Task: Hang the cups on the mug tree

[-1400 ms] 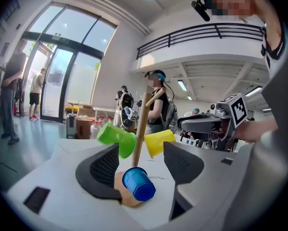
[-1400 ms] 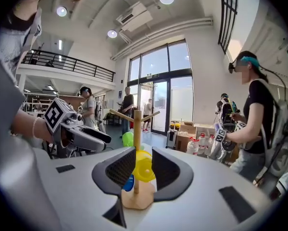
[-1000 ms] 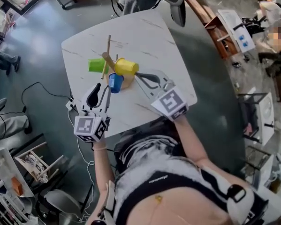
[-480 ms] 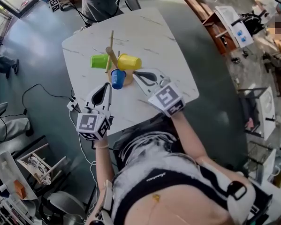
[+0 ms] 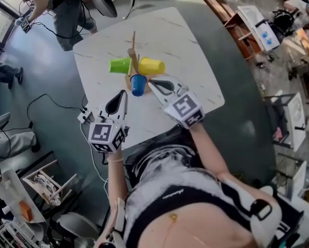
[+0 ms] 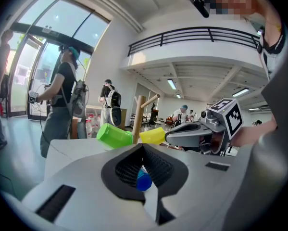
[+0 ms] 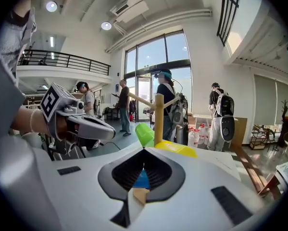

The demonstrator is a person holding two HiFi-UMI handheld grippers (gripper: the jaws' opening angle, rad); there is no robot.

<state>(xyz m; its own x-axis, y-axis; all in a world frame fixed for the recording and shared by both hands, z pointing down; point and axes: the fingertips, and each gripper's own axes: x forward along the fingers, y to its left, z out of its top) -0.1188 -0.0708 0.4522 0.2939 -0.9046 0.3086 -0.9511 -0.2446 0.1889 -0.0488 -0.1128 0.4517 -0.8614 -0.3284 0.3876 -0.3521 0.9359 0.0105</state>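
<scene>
Cups: three are seen gathered at the mug tree (image 5: 133, 53) in the upper middle of the head view. A green cup (image 5: 119, 65) sits left of the post, a yellow cup (image 5: 151, 66) right of it, and a blue cup (image 5: 138, 84) lower, nearest the bottom of the frame.
Task state: all three are judged to be hung already; none is seen lying loose on the table (image 5: 195, 61).
Left gripper (image 5: 124, 93): the jaws are brought fully together and nothing is held; the blue cup is only glimpsed beyond them, apart from the tips.
Right gripper (image 5: 151, 81): the jaws are likewise closed and empty, pointed at the tree's base from the lower right.
Handling: the cups are judged to be light, stiff plastic, smooth and somewhat slippery, and unlikely to break if dropped.
Hold: the wall at the rim is best pinched, one jaw inside and one outside, so the handle is left free for a peg; handles cannot be made out here.
Risk: the slender tree may be tipped by a sideways push.
</scene>
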